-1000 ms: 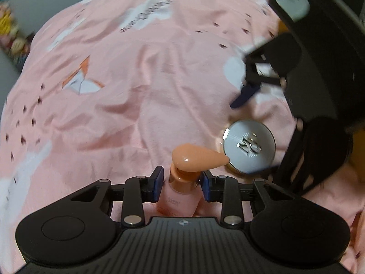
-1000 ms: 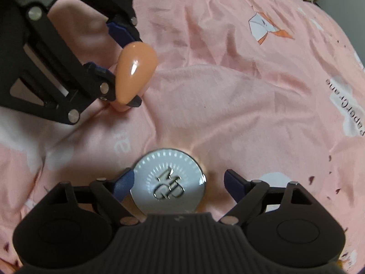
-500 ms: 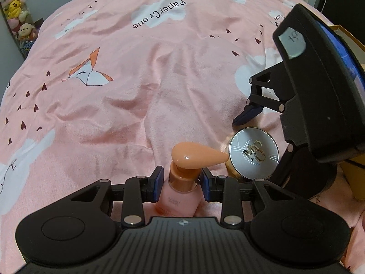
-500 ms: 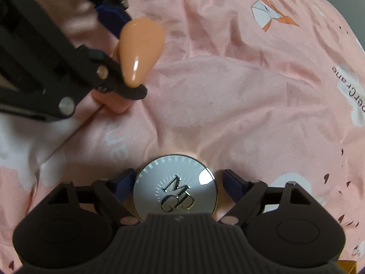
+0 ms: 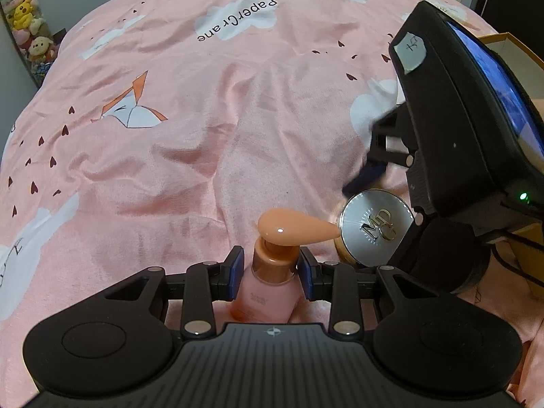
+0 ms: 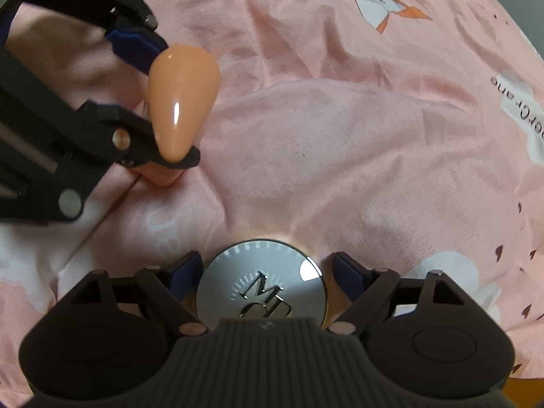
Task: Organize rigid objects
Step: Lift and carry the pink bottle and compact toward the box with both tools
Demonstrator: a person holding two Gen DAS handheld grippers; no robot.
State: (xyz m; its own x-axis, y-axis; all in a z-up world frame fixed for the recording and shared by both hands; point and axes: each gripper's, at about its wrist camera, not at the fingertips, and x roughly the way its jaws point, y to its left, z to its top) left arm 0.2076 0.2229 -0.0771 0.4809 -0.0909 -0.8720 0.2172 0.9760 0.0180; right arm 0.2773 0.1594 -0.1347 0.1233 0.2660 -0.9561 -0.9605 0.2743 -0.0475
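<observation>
A pink pump bottle (image 5: 272, 289) with a peach pump head stands on the pink bedsheet (image 5: 204, 153). My left gripper (image 5: 271, 267) is shut on its neck and shoulders. In the right wrist view the bottle (image 6: 183, 102) sits at upper left, still in those jaws. Just right of it lies a round silver compact (image 5: 377, 227) with raised letters on its lid. My right gripper (image 6: 267, 270) points down over the compact (image 6: 261, 289) and its jaws are closing. The compact lies between them, the left pad close against its rim, the right pad a small gap away.
The sheet is rumpled, with fox, cloud and heart prints. A tan cardboard box (image 5: 510, 44) stands behind the right gripper at the bed's right side. Plush toys (image 5: 20, 17) hang at the far left edge.
The right gripper has come lower over the compact and its jaws have narrowed around it. The left gripper has kept still, holding the bottle.
</observation>
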